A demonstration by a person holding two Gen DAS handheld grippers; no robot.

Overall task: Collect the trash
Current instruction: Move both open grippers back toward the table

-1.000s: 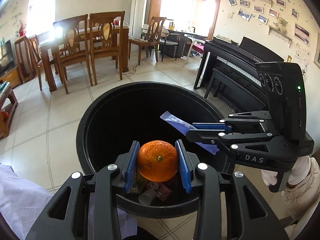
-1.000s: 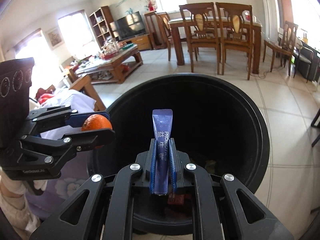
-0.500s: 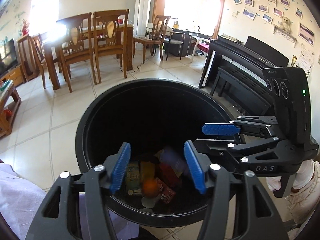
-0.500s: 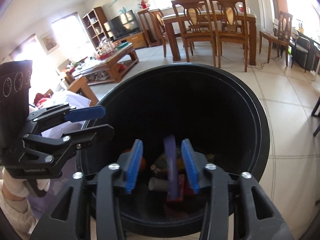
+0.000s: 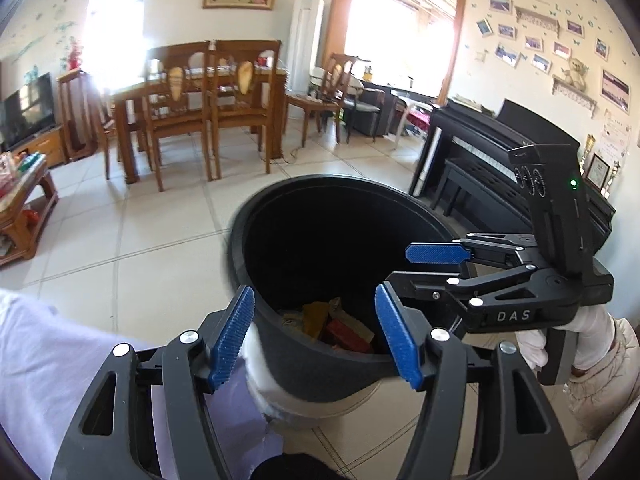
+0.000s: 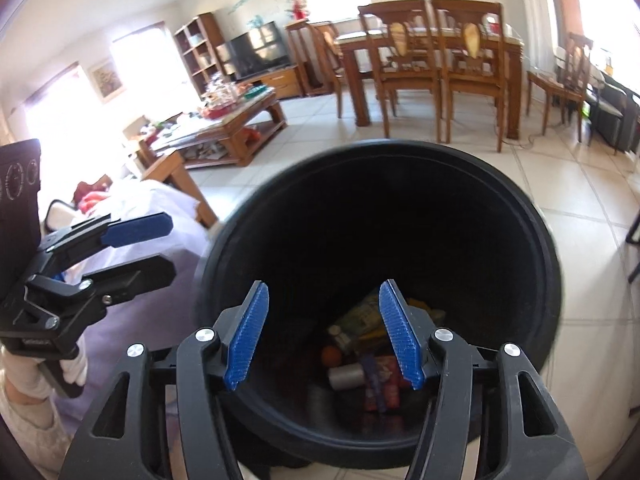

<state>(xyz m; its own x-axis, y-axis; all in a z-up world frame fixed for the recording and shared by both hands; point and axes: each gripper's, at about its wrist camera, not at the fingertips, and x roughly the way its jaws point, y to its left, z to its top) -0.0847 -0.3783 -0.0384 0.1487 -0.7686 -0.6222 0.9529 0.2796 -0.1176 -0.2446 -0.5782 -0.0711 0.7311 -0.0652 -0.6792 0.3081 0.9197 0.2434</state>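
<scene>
The left gripper [image 5: 314,334] and the right gripper [image 6: 322,332] hover over the near rim of the round black plastic trash bin [image 6: 540,240], each with its blue ribbed jaws opening and nothing between them. At the bin's bottom lie a small orange fruit [image 6: 332,357], a purple-blue sachet [image 6: 374,380] and other wrappers.

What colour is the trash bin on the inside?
Black: the trash bin has a dark, plain inner wall, seen best in the right wrist view.
</scene>
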